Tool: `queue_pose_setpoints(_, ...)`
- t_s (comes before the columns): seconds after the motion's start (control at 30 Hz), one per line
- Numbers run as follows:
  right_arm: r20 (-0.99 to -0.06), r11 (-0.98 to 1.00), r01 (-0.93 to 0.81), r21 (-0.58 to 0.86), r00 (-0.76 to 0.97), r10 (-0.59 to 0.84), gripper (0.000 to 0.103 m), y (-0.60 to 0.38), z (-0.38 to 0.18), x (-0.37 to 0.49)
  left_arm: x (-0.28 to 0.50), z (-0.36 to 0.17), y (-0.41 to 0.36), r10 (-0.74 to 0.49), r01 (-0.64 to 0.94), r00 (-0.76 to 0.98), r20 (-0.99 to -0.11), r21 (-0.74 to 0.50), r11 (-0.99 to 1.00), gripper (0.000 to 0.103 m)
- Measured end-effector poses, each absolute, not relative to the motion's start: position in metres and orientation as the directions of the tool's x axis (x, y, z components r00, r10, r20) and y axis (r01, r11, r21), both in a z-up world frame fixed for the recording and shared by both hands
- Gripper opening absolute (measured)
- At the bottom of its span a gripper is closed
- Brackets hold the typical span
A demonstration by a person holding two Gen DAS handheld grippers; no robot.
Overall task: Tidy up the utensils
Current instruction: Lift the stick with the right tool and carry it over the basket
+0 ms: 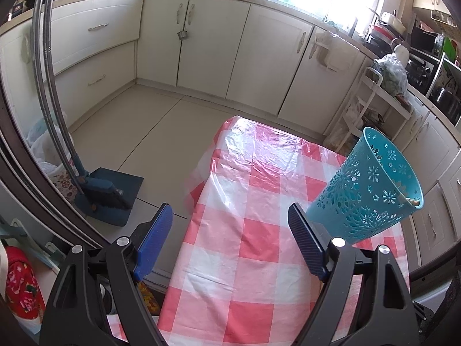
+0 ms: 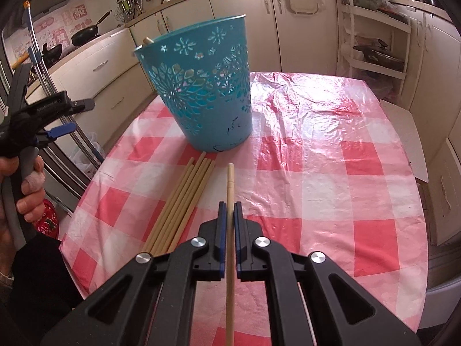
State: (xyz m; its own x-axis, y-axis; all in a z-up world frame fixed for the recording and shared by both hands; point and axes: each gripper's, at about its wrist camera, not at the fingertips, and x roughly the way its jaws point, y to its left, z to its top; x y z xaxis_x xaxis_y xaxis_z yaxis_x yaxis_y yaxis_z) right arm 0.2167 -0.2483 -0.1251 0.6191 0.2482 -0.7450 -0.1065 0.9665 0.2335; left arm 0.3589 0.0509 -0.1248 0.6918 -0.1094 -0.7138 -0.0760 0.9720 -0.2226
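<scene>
A teal perforated bucket (image 2: pixel 204 89) stands on the pink checked tablecloth (image 2: pixel 317 173); a chopstick tip shows at its rim. Several bamboo chopsticks (image 2: pixel 184 201) lie bundled in front of it. My right gripper (image 2: pixel 230 206) is shut on a single chopstick (image 2: pixel 230 184), held above the cloth and pointing at the bucket. My left gripper (image 1: pixel 230 216) is open and empty, left of the bucket (image 1: pixel 366 187); it also shows at the left edge of the right wrist view (image 2: pixel 75 118).
Cream kitchen cabinets (image 1: pixel 201 43) line the far walls. A white shelf rack (image 2: pixel 374 43) stands beyond the table on the right. A broom and dustpan (image 1: pixel 106 193) stand on the floor to the left. The table edge (image 1: pixel 196 196) drops off on the left.
</scene>
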Motion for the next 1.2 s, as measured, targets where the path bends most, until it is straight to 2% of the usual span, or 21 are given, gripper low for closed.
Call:
queue_pose_setpoints(0.7, -0.616, 0.928, -0.159, 0.338, 0.707, 0.346, 0.006, -0.251, -0.058, 0.205, 0.359, -0.128, 0.058, -0.128, -0.085, 0.683, -0.719, -0.253, 0.964, 0.078)
queue_pose_setpoints(1.2, -0.592, 0.900, -0.124, 0.419, 0.714, 0.374, 0.006, -0.267, -0.054, 0.208, 0.362, -0.127, 0.056, -0.170, -0.079, 0.673, -0.720, -0.298, 0.951, 0.078)
